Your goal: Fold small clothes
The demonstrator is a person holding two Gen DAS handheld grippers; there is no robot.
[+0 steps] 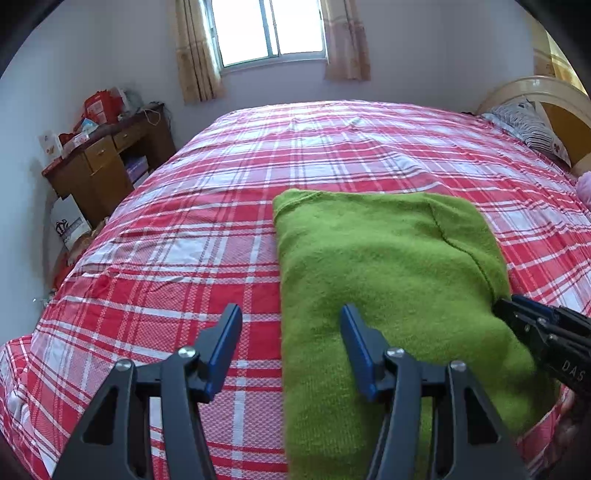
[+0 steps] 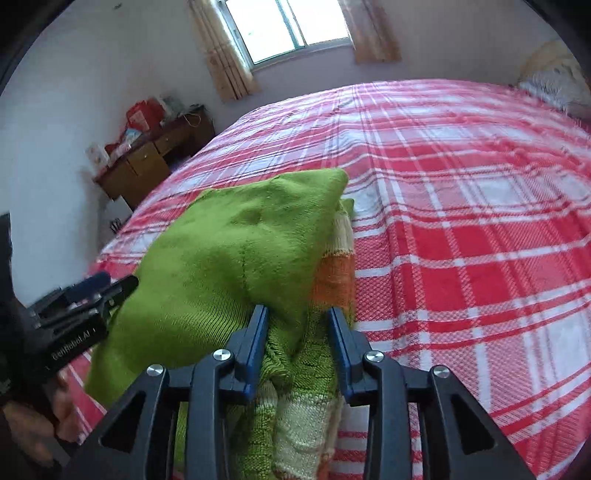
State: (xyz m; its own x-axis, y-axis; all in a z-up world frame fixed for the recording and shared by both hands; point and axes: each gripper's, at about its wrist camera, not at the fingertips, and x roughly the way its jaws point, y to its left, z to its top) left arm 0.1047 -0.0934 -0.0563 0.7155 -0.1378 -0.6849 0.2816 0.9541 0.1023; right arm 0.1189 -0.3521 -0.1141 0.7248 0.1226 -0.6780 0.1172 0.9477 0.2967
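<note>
Green sweater (image 1: 388, 280) flat on plaid bedspread (image 1: 177, 236), long axis running away from claws. Left gripper (image 1: 291, 325) wide open, empty, straddling near left edge. Right gripper (image 2: 299, 321) part-open around right-edge fabric; grip uncertain.

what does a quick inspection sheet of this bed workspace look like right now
surface: bed with a red plaid sheet, mildly wrinkled
job's things: green sweater folded flat near the front edge; striped orange and cream knit shows underneath in the right wrist view
clutter: pillow at the headboard
grippers: left gripper open, straddling the sweater's left edge; right gripper open around bunched knit at the right edge
cables: nothing seen on the bed
surroundings: wooden desk piled with items, window with curtains
</note>
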